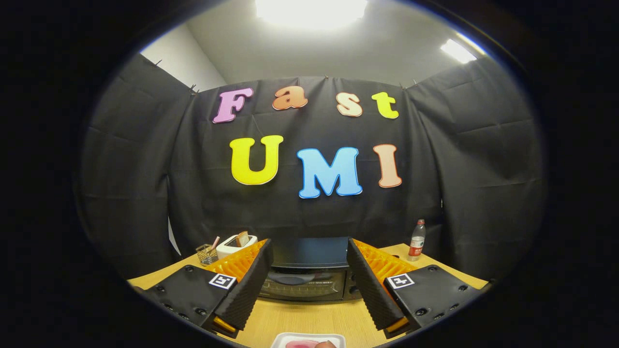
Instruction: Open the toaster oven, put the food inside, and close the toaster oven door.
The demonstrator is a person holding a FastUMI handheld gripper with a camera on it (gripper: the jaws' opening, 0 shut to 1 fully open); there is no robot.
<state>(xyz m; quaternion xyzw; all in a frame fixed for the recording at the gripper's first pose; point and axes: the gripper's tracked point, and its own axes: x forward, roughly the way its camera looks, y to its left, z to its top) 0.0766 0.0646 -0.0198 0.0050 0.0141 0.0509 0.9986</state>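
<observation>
So the gripper (307, 285) hung above the wooden table (309, 319) with its fingers spread wide and holding nothing, squared up on the toaster oven (307, 273) straight ahead, probably lining up for the door, which looked closed. The food sat on a white tray (308, 340) just below the fingers, handy for loading later. A white toaster (235, 244) and a water bottle (417, 240) stood off to either side. Their labels were too small to read.

No words or numbers can be read here. The claw (309, 285) has a small square black-and-white sign on each side. The bottle (417, 240) on the counter (309, 319) has a red label, maybe with writing, but too small to read.
</observation>
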